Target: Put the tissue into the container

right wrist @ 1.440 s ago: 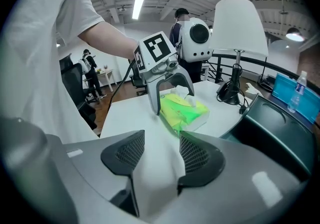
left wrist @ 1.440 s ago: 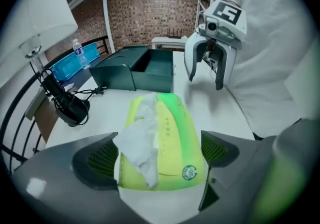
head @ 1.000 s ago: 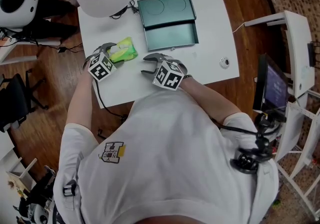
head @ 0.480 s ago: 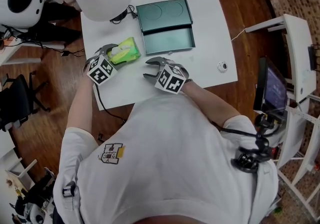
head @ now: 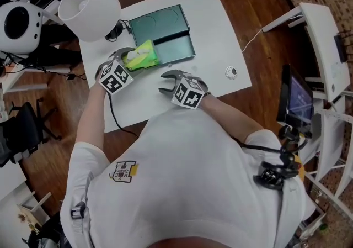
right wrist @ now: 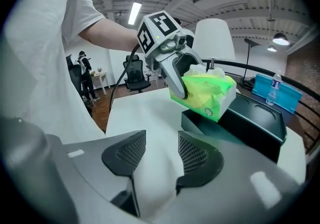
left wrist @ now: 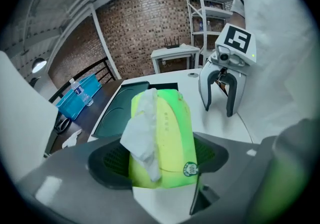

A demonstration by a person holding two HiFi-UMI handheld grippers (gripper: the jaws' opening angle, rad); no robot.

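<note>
Tissue pack (left wrist: 162,133) is squeezed in our left tongs (left wrist: 159,160) just over the near edge of the green container (left wrist: 117,115), long side pointing into it, while our right tongs (right wrist: 156,155) hang beside the container, slightly open and empty.

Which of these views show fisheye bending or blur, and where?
Left gripper view: strong fisheye, black corners, the brick wall curves, the tissue pack is sharp. Right gripper view: the same bending, the ceiling light glares. Head view: nearly straight lines, sharp table.
</note>
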